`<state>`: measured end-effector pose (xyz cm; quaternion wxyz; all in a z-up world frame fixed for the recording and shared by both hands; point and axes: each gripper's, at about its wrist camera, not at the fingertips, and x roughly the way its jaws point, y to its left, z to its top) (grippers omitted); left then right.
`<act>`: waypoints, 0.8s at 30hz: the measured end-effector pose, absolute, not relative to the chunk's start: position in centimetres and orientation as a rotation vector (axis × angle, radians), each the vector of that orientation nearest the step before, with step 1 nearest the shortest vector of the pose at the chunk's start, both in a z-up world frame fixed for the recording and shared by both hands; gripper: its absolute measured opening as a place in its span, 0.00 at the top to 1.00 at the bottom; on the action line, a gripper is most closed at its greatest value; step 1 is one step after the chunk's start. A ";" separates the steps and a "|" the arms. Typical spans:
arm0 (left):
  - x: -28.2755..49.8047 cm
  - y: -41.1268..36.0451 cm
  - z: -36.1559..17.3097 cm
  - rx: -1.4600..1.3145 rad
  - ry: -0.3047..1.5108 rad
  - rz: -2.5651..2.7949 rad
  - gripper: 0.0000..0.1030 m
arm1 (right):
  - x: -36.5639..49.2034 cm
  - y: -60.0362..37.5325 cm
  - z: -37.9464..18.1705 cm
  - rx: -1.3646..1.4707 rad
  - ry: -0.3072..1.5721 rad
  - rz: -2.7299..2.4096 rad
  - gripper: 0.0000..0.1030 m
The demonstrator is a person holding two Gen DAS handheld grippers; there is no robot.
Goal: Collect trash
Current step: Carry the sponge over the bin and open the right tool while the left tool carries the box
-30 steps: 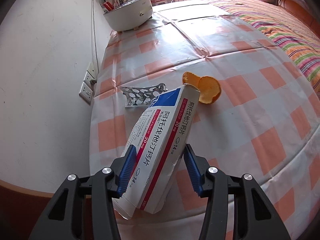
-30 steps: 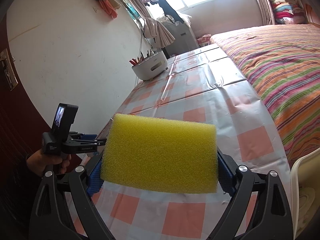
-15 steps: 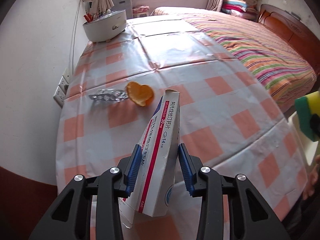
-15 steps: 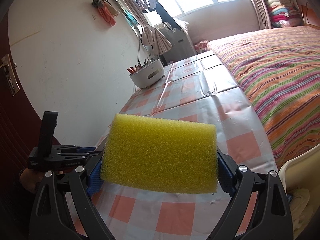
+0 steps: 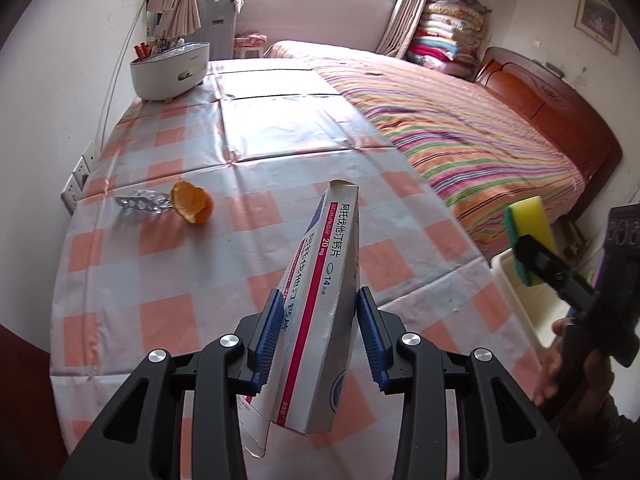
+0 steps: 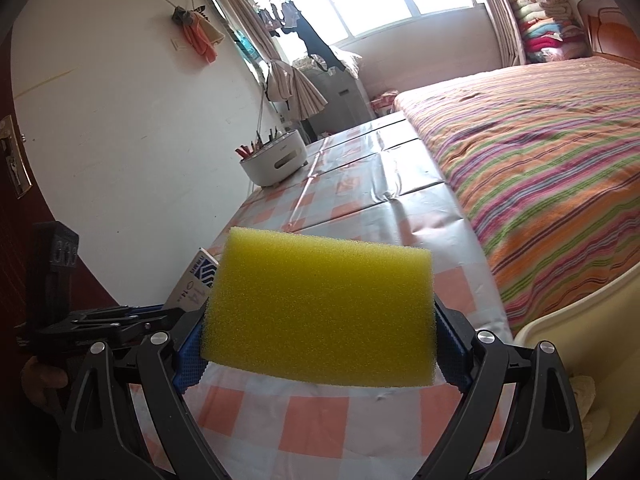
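Note:
My left gripper (image 5: pixel 316 334) is shut on a white, blue and red medicine box (image 5: pixel 324 304), held tilted above the checked table (image 5: pixel 192 280). An orange peel (image 5: pixel 192 207) and an empty silver blister pack (image 5: pixel 140 204) lie on the table at the far left. My right gripper (image 6: pixel 320 344) is shut on a yellow sponge (image 6: pixel 320 312); it also shows in the left wrist view (image 5: pixel 528 236) over a cream bin (image 5: pixel 524 300) off the table's right edge. The bin's rim (image 6: pixel 580 312) shows at the right in the right wrist view.
A white holder with utensils (image 5: pixel 170 70) stands at the table's far end by the wall. A bed with a striped cover (image 5: pixel 460 128) runs along the table's right side. Wall sockets (image 5: pixel 78 178) sit at the left.
My left gripper has swung right and back with the medicine box, away from the peel and blister pack. The right gripper with the sponge has come further into the left wrist view.

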<state>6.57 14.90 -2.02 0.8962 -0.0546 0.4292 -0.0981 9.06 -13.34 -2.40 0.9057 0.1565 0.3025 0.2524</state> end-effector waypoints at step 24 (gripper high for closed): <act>5.2 5.0 0.1 -0.142 0.838 -0.436 0.64 | 6.6 -27.5 -2.5 0.286 0.538 0.185 0.14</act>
